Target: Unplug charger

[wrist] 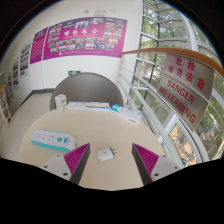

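A small white charger (106, 153) with a blue mark lies on the cream round table (110, 128), between my two fingers and nearer the left one, with a gap on each side. My gripper (112, 160) is open and empty, its magenta pads (77, 157) spread wide over the table's near edge. I cannot see a cable or a socket joined to the charger.
A white and light-blue power strip (52, 141) lies on the table to the left, just beyond the left finger. A curved counter (95, 105) with white boxes stands beyond. A glass wall with red lettering (180, 95) is on the right.
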`<action>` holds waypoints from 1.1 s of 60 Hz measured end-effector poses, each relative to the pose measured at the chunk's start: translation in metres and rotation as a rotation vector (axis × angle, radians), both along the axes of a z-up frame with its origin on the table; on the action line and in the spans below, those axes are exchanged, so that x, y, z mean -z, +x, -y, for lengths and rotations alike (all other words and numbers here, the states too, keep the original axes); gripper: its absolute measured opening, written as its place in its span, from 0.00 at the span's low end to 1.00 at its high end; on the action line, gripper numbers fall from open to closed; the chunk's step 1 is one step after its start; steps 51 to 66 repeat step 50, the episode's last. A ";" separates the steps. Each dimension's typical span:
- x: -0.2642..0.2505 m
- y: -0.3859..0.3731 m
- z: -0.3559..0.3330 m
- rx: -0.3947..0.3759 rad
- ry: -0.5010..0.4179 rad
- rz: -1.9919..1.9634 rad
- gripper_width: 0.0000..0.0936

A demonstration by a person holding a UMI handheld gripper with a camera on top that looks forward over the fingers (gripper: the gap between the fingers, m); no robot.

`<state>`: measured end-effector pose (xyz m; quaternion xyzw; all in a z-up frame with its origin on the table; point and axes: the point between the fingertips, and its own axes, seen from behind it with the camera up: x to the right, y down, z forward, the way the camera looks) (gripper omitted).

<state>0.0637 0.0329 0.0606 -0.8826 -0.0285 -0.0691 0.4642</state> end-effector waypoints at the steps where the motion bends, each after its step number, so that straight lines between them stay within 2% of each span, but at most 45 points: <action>1: -0.005 -0.002 0.009 0.002 0.000 -0.004 0.92; 18: -0.092 -0.034 0.148 0.031 -0.006 -0.008 0.91; 32: -0.133 -0.055 0.238 0.023 -0.018 0.000 0.91; 46: -0.145 -0.061 0.270 0.031 -0.002 -0.022 0.91; 66: -0.147 -0.059 0.271 0.029 0.004 -0.008 0.91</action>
